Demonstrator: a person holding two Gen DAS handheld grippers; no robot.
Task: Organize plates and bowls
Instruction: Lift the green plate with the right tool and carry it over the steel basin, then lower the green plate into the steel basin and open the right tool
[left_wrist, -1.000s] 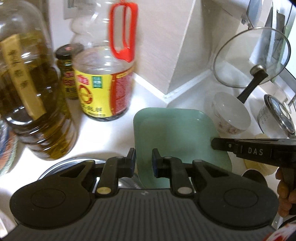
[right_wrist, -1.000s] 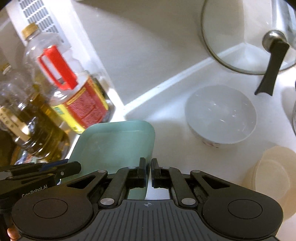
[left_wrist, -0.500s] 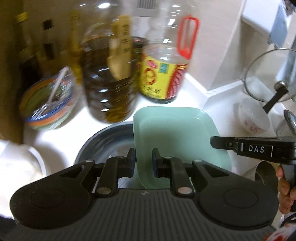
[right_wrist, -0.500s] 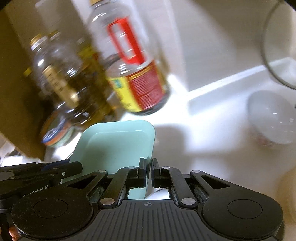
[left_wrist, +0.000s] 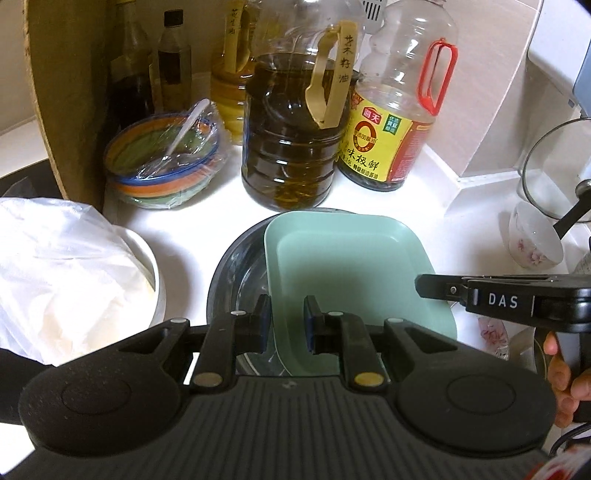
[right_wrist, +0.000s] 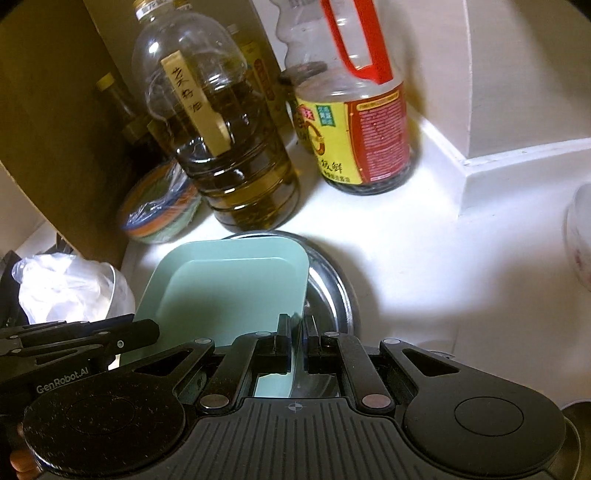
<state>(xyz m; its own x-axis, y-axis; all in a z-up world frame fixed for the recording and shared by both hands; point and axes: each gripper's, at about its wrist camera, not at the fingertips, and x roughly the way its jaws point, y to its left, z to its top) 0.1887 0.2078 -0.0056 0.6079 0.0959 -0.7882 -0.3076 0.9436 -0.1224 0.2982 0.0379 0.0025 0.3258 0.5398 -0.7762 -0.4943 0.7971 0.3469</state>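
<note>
Left wrist view: the left gripper (left_wrist: 287, 322) is clenched on the near left rim of the green plate (left_wrist: 343, 273), a pale mint, matte, rounded-square dish with a raised rim and a flat, bare inside. Its longer side runs away from the camera toward the oil jug (left_wrist: 291, 136), and it tilts slightly, its left edge lower. The plate hangs over the round metal pan (left_wrist: 236, 273), covering the pan's right half. The right gripper (left_wrist: 428, 286) reaches in from the right onto the plate's right rim. A white floral bowl (left_wrist: 532, 240) sits well right of the pan.

Right wrist view: the right gripper (right_wrist: 296, 343) grasps the green plate (right_wrist: 229, 288) by its right rim, pads pinched on the thin edge. The metal pan (right_wrist: 332, 280) shows beyond that edge, in front of the oil jug (right_wrist: 229, 147).
</note>
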